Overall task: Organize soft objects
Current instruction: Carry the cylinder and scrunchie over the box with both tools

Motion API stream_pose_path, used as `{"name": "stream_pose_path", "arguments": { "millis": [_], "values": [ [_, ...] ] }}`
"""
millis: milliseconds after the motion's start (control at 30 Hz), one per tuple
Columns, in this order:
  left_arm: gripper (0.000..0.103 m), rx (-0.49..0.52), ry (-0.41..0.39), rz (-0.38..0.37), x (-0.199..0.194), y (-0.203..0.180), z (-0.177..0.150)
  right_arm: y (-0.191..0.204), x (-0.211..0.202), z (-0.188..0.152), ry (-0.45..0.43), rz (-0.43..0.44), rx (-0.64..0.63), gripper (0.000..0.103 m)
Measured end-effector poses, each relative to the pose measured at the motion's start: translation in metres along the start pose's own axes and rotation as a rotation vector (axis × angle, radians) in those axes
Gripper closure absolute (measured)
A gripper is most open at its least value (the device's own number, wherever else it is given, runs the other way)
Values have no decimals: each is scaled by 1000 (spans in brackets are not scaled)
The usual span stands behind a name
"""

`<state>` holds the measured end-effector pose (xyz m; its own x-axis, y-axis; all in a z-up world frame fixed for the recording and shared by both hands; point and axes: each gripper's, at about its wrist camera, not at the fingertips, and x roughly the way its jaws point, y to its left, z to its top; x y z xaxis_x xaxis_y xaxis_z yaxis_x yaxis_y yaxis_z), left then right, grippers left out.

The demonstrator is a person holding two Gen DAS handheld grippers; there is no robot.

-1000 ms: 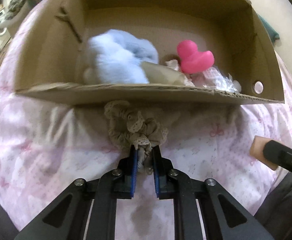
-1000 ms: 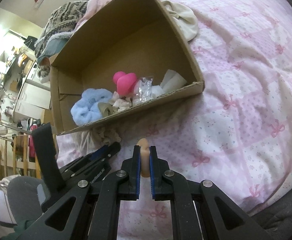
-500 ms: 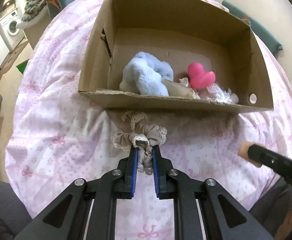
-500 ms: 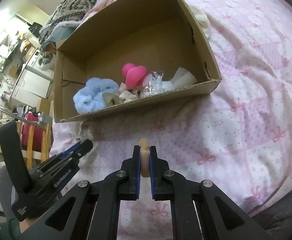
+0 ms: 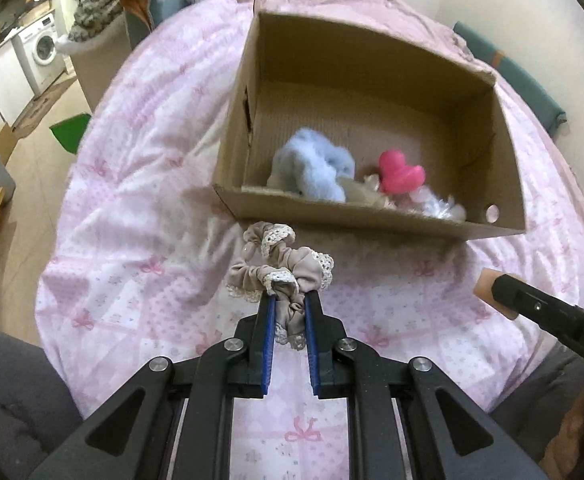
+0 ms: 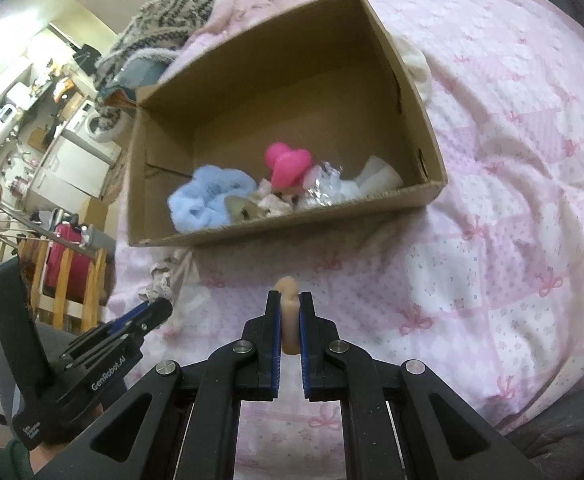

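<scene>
Left gripper (image 5: 288, 304) clamped on beige lace scrunchie (image 5: 282, 266), held above bedspread (image 5: 132, 216) just short of cardboard box (image 5: 356, 222) near wall. Right gripper (image 6: 290, 304) pinches small tan soft piece (image 6: 290, 300). Advice: clear near rim, release over bare floor at far wall.

Near wall of cardboard box (image 5: 356, 216) hides the lower parts of the blue fluffy scrunchie (image 5: 316, 168), pink toy (image 5: 400, 174) and crinkled clear wrapper (image 5: 440, 206). Beige items between scrunchie and toy too jumbled to identify. Lace-trimmed scrunchie (image 5: 280, 268) partly pinched out of sight between the left gripper (image 5: 288, 308) fingers; in right view only a blurred scrap shows. Tan soft piece (image 6: 290, 312): shape unclear, mostly covered by the right gripper (image 6: 290, 304) fingers. Far-left room clutter is too small to tell.
</scene>
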<state>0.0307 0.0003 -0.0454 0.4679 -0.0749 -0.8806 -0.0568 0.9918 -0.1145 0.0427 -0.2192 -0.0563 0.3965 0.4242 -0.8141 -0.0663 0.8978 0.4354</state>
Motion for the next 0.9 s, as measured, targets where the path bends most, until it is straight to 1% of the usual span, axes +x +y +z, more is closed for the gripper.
{"name": "stream_pose_path", "arguments": {
  "millis": [167,267,300,400,500,600,700,900],
  "values": [
    [90,39,-106,-20,-39,-5,7,7,-22,2,-69,32,-24,93],
    [90,72,-155,-64,-56,-7,18,12,-31,5,-79,76,-27,93],
    [90,84,-171,-75,-61,-7,24,16,-35,6,-85,82,-38,94],
    [90,114,-216,-76,-74,-8,40,24,-48,15,-117,102,-60,94],
    [90,135,-252,-83,-83,-10,56,30,-56,26,-146,93,-88,93],
    [90,141,-259,-90,-85,-12,73,29,-57,39,-158,87,-94,93],
    [90,147,-258,-90,-79,-12,88,28,-55,53,-167,73,-104,93],
    [90,162,-238,-92,-53,-15,115,20,-42,75,-175,53,-112,93]
  ]
}}
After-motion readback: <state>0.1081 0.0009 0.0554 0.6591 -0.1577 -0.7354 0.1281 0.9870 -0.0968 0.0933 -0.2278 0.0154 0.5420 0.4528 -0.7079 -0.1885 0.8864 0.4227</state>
